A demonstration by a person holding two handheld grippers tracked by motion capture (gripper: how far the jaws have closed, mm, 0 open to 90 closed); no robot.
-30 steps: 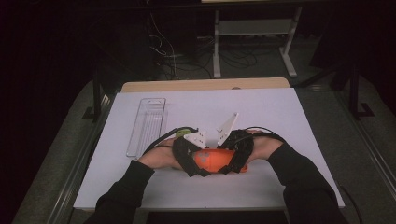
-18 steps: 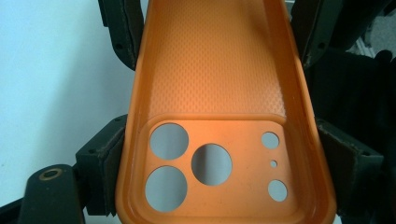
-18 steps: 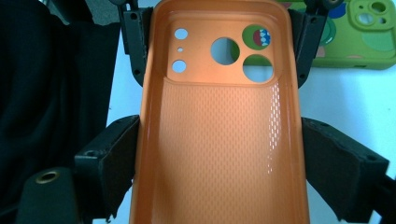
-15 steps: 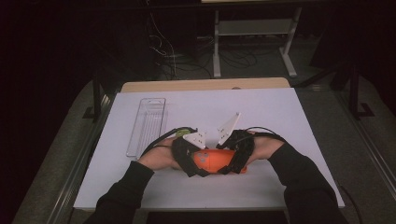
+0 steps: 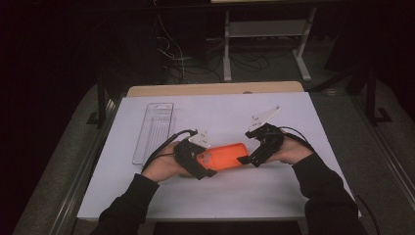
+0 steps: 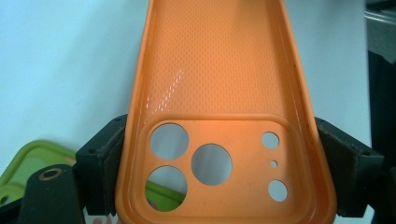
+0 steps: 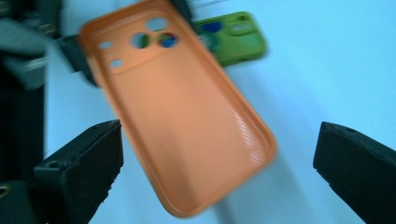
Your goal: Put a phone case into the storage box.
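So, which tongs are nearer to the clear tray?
Left. The left tongs, gripping the orange phone case, sit just right of the clear tray; the open right tongs are farther right.

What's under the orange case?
Under the orange case, a green case lies on the white table, showing through the camera holes and beside the left gripper, which clamps the orange case. Most of the green case is covered.

Orange phone case between 2 grippers (left gripping)

Dark room, white-topped table
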